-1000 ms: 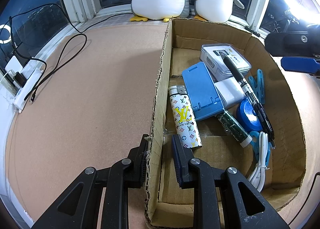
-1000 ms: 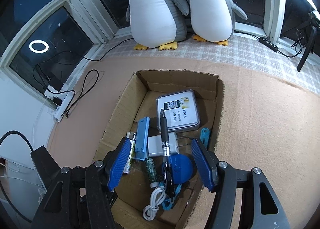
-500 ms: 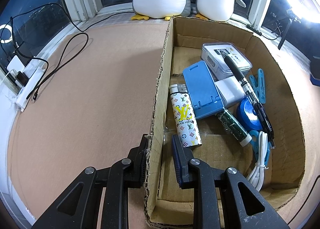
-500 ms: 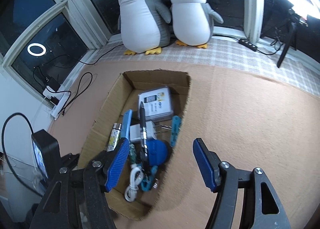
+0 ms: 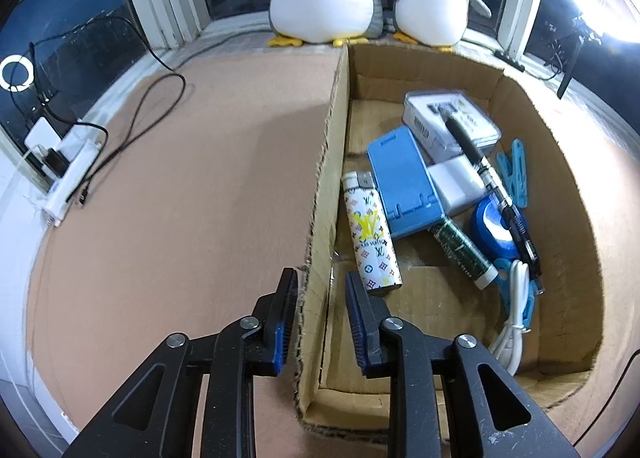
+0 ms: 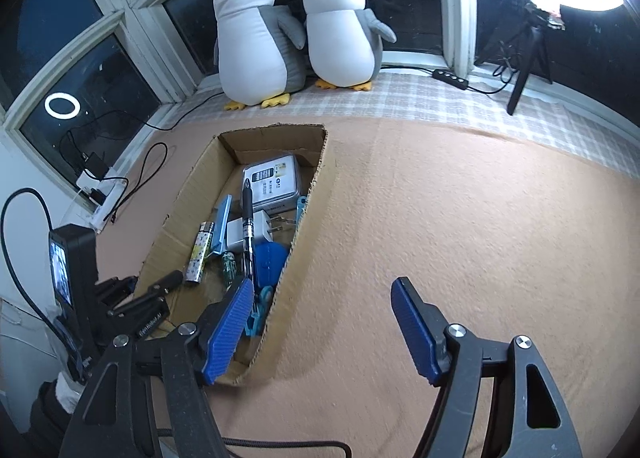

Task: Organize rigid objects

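An open cardboard box [image 5: 326, 162] [image 6: 316, 194] holds a patterned lighter [image 5: 370, 232], a blue phone stand [image 5: 404, 182], a white charger [image 5: 456, 186], a black pen [image 5: 486, 174], a clear case [image 5: 452, 124], blue tape [image 5: 492, 224], blue clips and a white cable [image 5: 512, 322]. My left gripper [image 5: 320, 298] straddles the box's left wall, jaws slightly apart around the cardboard. My right gripper [image 6: 320, 326] is wide open and empty above the mat, right of the box.
Two plush penguins [image 6: 256, 42] [image 6: 344, 30] stand on the window sill behind the box. A power strip with black cables [image 5: 68, 174] lies at the left edge. A ring light on a tripod [image 6: 532, 42] stands at the back right. Tan mat [image 6: 460, 218] surrounds the box.
My right gripper has pulled back and swung right, from over the box's contents to above the mat. My left gripper has stayed on the box wall, its jaws a little wider apart.
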`<state>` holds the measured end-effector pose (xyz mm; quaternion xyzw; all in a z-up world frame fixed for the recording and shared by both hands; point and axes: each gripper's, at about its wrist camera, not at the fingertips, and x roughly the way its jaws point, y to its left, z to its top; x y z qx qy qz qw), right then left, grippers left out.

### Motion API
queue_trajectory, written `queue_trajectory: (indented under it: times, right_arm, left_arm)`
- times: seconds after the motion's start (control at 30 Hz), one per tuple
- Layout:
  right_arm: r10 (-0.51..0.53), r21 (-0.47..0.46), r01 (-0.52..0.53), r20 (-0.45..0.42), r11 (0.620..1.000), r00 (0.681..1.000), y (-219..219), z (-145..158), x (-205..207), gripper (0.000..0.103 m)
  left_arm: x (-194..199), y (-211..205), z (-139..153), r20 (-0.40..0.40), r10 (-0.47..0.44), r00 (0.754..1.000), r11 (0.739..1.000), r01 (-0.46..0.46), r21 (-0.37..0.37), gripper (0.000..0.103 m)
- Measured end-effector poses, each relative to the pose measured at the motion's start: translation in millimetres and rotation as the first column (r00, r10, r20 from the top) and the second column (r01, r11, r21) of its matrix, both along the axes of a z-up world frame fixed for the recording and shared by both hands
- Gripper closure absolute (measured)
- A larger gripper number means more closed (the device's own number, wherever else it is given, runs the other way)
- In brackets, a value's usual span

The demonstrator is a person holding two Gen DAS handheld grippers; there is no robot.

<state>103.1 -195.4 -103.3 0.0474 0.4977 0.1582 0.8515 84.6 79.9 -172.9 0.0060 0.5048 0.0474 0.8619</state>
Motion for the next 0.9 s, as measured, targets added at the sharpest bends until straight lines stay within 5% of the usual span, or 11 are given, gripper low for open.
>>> queue_trajectory:
  times: [0.07, 0.23, 0.33, 0.57, 0.9]
  right_arm:
    - [-0.007, 0.005, 0.007, 0.011, 1.000, 1.000, -3.7, 3.5, -5.8, 0.035]
    - [-0.018, 0.002, 0.018, 0.042, 1.000, 0.999, -10.3, 13.3, -18.0, 0.033]
    - [-0.027, 0.017, 0.026, 0.058, 1.000, 0.998, -15.1, 19.5, -25.8, 0.030]
    - [-0.044, 0.007, 0.044, 0.083, 0.999, 0.996, -25.4, 29.1, -41.7, 0.025]
    - [-0.095, 0.018, 0.093, 0.109, 0.995, 0.990, -42.4, 35.8, -61.5, 0.023]
  left_arm:
    - [-3.7, 0.6, 7.5, 0.019, 0.003, 1.000, 1.000, -0.003, 0.005, 0.062]
    - [-16.8, -1.9, 31.7, 0.074, 0.007, 0.997, 1.000, -0.008, 0.012, 0.056]
    - [-28.8, -8.2, 46.7, 0.105, 0.002, 0.994, 1.000, -0.003, 0.003, 0.038]
    - [-52.2, -29.5, 72.4, 0.142, -0.017, 0.990, 0.999, 0.021, -0.030, 0.022]
    - [-81.4, -65.6, 103.5, 0.200, -0.066, 0.978, 0.997, 0.073, -0.027, 0.012]
